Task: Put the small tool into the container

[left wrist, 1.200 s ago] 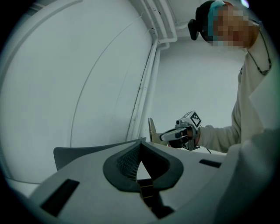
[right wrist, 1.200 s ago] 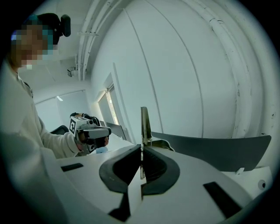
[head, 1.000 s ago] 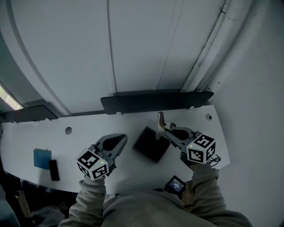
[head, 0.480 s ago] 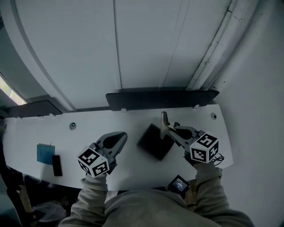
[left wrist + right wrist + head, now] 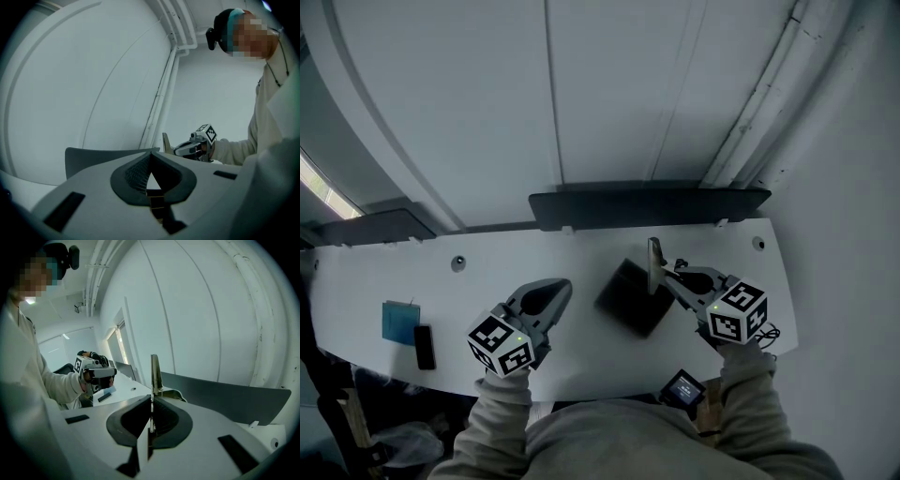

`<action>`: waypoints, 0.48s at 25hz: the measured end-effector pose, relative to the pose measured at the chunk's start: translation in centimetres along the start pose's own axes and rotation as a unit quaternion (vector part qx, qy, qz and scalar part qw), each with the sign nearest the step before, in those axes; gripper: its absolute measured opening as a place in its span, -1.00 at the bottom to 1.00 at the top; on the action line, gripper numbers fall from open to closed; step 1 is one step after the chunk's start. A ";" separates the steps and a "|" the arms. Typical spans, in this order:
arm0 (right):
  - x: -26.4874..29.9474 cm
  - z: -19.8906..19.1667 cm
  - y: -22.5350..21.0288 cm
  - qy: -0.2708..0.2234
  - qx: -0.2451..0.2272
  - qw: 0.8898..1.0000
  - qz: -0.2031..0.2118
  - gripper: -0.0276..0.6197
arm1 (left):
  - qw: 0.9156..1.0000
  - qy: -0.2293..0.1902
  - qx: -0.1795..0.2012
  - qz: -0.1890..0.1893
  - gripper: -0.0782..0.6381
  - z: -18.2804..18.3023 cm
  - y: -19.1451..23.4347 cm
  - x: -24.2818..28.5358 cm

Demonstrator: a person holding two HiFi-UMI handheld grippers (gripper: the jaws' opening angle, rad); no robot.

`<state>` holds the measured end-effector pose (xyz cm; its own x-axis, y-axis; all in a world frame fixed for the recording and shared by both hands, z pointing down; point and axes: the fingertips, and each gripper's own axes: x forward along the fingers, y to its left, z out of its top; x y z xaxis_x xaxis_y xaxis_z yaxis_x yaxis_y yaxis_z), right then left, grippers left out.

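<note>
While reaching over the white table (image 5: 534, 258) in grey sleeves (image 5: 497, 412), holds left gripper (image 5: 561, 286) level, jaws together on nothing. Tilts right gripper (image 5: 660, 279) downward, clamped shut on the small tool (image 5: 653, 258), upright at the far right edge of the black container (image 5: 623, 300).

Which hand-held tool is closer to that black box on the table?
Right. The right tool is at the right edge of the black box; the left tool is apart, to its left.
</note>
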<state>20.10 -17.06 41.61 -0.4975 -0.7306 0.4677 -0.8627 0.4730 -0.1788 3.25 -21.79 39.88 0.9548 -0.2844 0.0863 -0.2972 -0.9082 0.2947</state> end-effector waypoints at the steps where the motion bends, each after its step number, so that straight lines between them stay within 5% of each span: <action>1: 0.1 -0.1 0.0 0.004 -0.003 1.000 0.000 -0.85 | 1.000 -0.002 -0.001 0.002 -0.78 0.0 0.0 0.0; 12: 0.6 -1.2 -0.8 0.030 -0.016 0.999 0.001 -0.85 | 1.000 -0.006 -0.012 0.008 -0.78 -0.7 0.3 0.1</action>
<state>20.65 -17.25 43.09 -0.4917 -0.6990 0.5192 -0.8580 0.4905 -0.1522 3.25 -21.83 40.67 0.9495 -0.3033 0.0802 -0.3128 -0.8960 0.3153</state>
